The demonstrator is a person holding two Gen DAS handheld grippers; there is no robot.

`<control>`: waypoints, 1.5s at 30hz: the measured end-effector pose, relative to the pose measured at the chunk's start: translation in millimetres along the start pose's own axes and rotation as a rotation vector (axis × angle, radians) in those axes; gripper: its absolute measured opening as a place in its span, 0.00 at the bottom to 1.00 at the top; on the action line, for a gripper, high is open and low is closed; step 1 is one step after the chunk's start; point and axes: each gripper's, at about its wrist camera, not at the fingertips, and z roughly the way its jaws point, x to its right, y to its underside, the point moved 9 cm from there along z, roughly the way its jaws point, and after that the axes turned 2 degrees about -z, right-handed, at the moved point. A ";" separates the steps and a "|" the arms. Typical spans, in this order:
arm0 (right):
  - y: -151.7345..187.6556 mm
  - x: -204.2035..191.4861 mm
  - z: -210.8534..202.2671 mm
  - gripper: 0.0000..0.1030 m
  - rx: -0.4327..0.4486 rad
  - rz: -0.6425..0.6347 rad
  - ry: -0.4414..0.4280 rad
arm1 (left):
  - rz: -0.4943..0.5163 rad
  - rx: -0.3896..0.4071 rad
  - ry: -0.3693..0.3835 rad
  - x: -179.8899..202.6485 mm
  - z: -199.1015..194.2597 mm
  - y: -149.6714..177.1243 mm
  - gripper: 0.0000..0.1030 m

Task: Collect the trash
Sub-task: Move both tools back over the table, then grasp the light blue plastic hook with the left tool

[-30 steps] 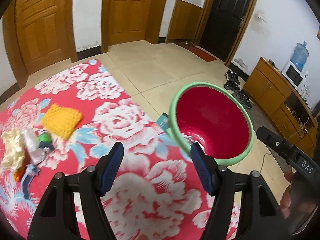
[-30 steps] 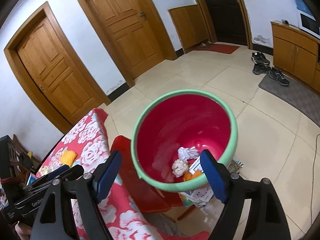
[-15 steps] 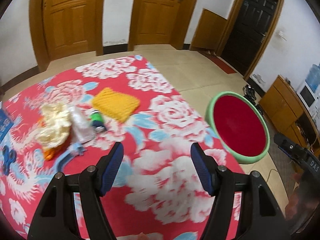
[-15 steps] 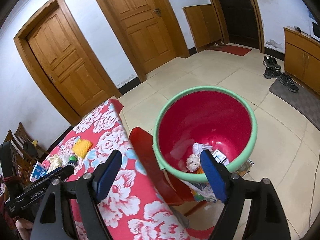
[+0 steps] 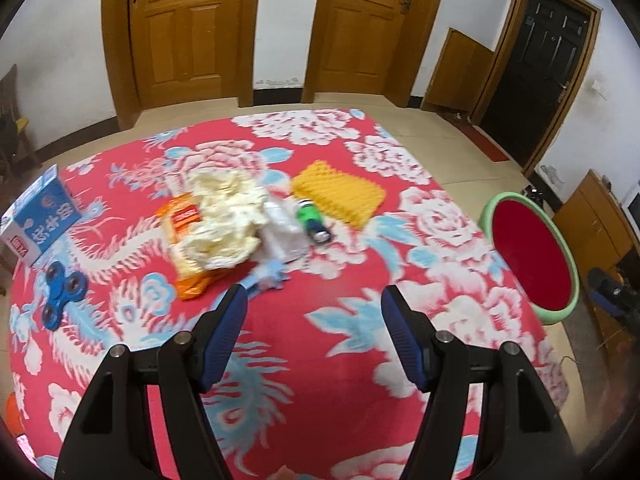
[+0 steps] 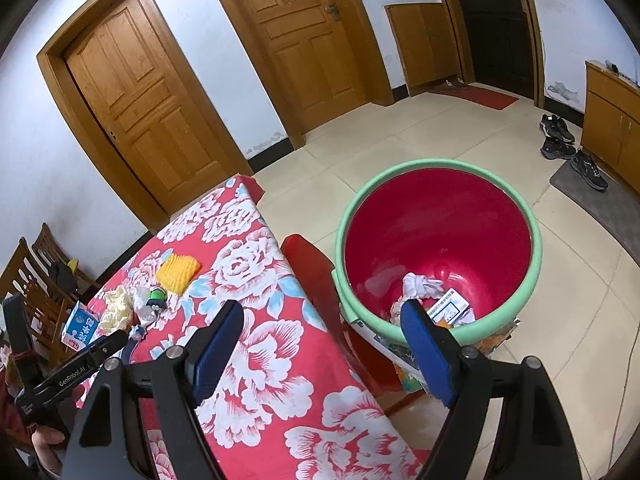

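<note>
Hidden, cropped and blurred parts

The bin [image 5: 560, 240] is cropped by the left wrist view's dark edge; the blue item [image 5: 269, 276] beside the orange wrapper [image 5: 188, 280] is blurred, and the trash [image 6: 420, 286] is partly hidden by the right tool [image 6: 322, 346].

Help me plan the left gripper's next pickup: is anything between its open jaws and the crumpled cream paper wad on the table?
Nothing visible does: only bare floral tablecloth lies between the left gripper and the crumpled cream paper wad.

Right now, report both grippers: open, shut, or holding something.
Left gripper: jaws open, holding nothing, over the floral tablecloth.
Right gripper: jaws open, holding nothing, near the red bin.
</note>
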 end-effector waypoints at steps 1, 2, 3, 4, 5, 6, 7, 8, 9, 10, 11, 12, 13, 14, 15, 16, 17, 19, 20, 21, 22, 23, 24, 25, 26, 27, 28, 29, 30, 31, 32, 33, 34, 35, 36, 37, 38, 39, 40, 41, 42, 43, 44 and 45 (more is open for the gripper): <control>-0.3 -0.6 0.3 0.80 -0.002 -0.002 0.001 | 0.000 -0.002 -0.006 -3.8 1.2 1.0 0.67; 0.4 -1.9 0.5 0.80 -0.004 -0.005 0.002 | -0.001 -0.004 -0.009 -6.9 2.5 2.0 0.67; 0.9 -3.3 0.8 0.80 -0.006 -0.008 0.002 | -0.001 -0.006 -0.012 -9.2 3.2 2.8 0.67; 1.0 -4.8 1.4 0.80 -0.009 -0.011 0.002 | 0.000 -0.006 -0.017 -12.4 4.1 4.1 0.67; 1.5 -5.6 1.4 0.80 -0.010 -0.012 0.002 | 0.002 -0.007 -0.022 -14.8 4.8 4.8 0.67; 2.2 -6.6 1.5 0.80 -0.012 -0.014 0.002 | 0.003 -0.007 -0.032 -18.2 6.3 5.6 0.67; 2.6 -7.9 2.5 0.80 -0.014 -0.015 0.002 | 0.003 -0.007 -0.037 -19.9 7.1 6.2 0.67; 3.2 -9.4 3.4 0.80 -0.017 -0.017 0.001 | -0.001 -0.010 -0.042 -23.7 9.4 7.0 0.67; 3.7 -10.6 4.3 0.80 -0.020 -0.019 0.000 | -0.004 -0.012 -0.045 -25.9 10.8 7.7 0.67; 4.2 -12.0 5.3 0.80 -0.023 -0.021 -0.001 | -0.009 -0.014 -0.049 -29.0 12.8 8.2 0.67; 4.9 -13.1 6.0 0.80 -0.025 -0.023 -0.001 | -0.014 -0.016 -0.055 -32.2 15.2 8.5 0.67; 5.3 -14.1 6.7 0.80 -0.027 -0.025 -0.002 | -0.015 -0.015 -0.066 -35.7 17.8 8.6 0.67; 6.0 -15.2 7.2 0.80 -0.029 -0.027 -0.003 | -0.017 -0.015 -0.080 -39.0 20.2 8.9 0.66; 6.4 -15.8 7.6 0.80 -0.031 -0.028 -0.003 | -0.016 -0.015 -0.090 -41.5 22.2 9.1 0.66; 6.7 -16.7 8.1 0.80 -0.033 -0.029 -0.003 | -0.016 -0.016 -0.098 -44.0 24.9 9.4 0.64; 7.2 -17.9 8.9 0.80 -0.035 -0.031 -0.004 | -0.019 -0.019 -0.103 -46.0 27.5 9.7 0.61; 7.6 -18.6 9.3 0.80 -0.037 -0.032 -0.005 | -0.023 -0.021 -0.104 -47.2 29.4 10.0 0.59; 8.3 -20.4 10.6 0.80 -0.041 -0.035 -0.006 | -0.036 -0.031 -0.103 -49.9 34.7 10.6 0.55; 8.5 -20.9 11.1 0.80 -0.043 -0.036 -0.007 | -0.042 -0.038 -0.103 -51.2 37.9 10.9 0.53; 9.0 -21.5 11.6 0.80 -0.045 -0.037 -0.008 | -0.045 -0.040 -0.102 -51.4 39.8 11.0 0.50; 9.5 -22.3 12.0 0.80 -0.046 -0.039 -0.009 | -0.048 -0.043 -0.101 -51.7 41.7 11.0 0.47; 9.8 -22.6 11.9 0.80 -0.047 -0.040 -0.010 | -0.046 -0.035 -0.108 -52.4 42.1 10.0 0.46; 9.8 -23.2 12.2 0.80 -0.048 -0.042 -0.010 | -0.044 -0.036 -0.110 -52.3 42.8 9.9 0.44; 10.3 -23.7 12.4 0.80 -0.049 -0.043 -0.010 | -0.041 -0.034 -0.115 -52.5 43.4 9.4 0.42; 10.4 -24.0 12.7 0.80 -0.050 -0.044 -0.010 | -0.039 -0.033 -0.116 -52.6 43.7 9.3 0.42; 10.4 -24.4 13.1 0.80 -0.050 -0.044 -0.011 | -0.039 -0.033 -0.114 -52.3 43.6 9.2 0.39; 10.4 -24.9 13.8 0.80 -0.052 -0.045 -0.011 | -0.036 -0.032 -0.110 -51.8 43.4 9.5 0.34; 10.5 -25.3 14.4 0.80 -0.053 -0.046 -0.012 | -0.034 -0.033 -0.106 -51.1 42.8 10.2 0.31; 10.7 -25.9 15.0 0.80 -0.055 -0.047 -0.013 | -0.032 -0.034 -0.101 -50.3 42.1 10.7 0.26; 11.0 -27.1 15.8 0.80 -0.058 -0.049 -0.014 | -0.031 -0.036 -0.094 -49.3 41.3 11.4 0.21; 11.2 -28.1 16.1 0.80 -0.060 -0.050 -0.016 | -0.030 -0.039 -0.082 -47.8 40.4 12.7 0.19; 11.6 -29.4 16.9 0.80 -0.062 -0.053 -0.019 | -0.032 -0.044 -0.063 -45.7 39.4 14.4 0.16; 12.1 -30.8 17.5 0.80 -0.064 -0.056 -0.020 | -0.034 -0.046 -0.045 -43.5 38.0 16.0 0.16; 12.6 -32.5 18.1 0.80 -0.066 -0.060 -0.022 | -0.033 -0.046 -0.037 -41.5 36.6 17.1 0.16; 12.8 -34.2 19.1 0.80 -0.069 -0.065 -0.025 | -0.030 -0.042 -0.030 -39.3 34.4 18.0 0.16; 13.4 -36.3 19.8 0.80 -0.071 -0.068 -0.027 | -0.026 -0.035 -0.025 -37.2 31.5 18.2 0.16; 13.6 -37.9 20.4 0.80 -0.073 -0.072 -0.029 | -0.024 -0.029 -0.021 -35.3 29.0 18.0 0.16; 13.9 -39.5 20.9 0.80 -0.074 -0.075 -0.031 | -0.025 -0.021 -0.012 -33.4 24.9 17.7 0.16; 13.7 -42.1 21.4 0.80 -0.075 -0.081 -0.034 | -0.028 -0.014 -0.005 -32.3 21.6 17.0 0.16; 13.8 -43.7 21.6 0.80 -0.076 -0.085 -0.036 | -0.034 -0.003 0.002 -31.4 16.2 15.9 0.16; 13.4 -46.4 22.2 0.80 -0.077 -0.092 -0.039 | -0.039 0.005 0.006 -31.4 12.3 14.5 0.16; 12.9 -48.8 22.7 0.80 -0.077 -0.098 -0.042 | -0.045 0.016 0.008 -31.8 7.5 12.4 0.16; 12.3 -51.7 23.3 0.80 -0.078 -0.104 -0.046 | -0.050 0.024 0.008 -33.0 4.6 10.4 0.16; 11.8 -54.4 23.7 0.80 -0.079 -0.110 -0.048 | -0.059 0.035 0.006 -34.7 0.2 7.3 0.16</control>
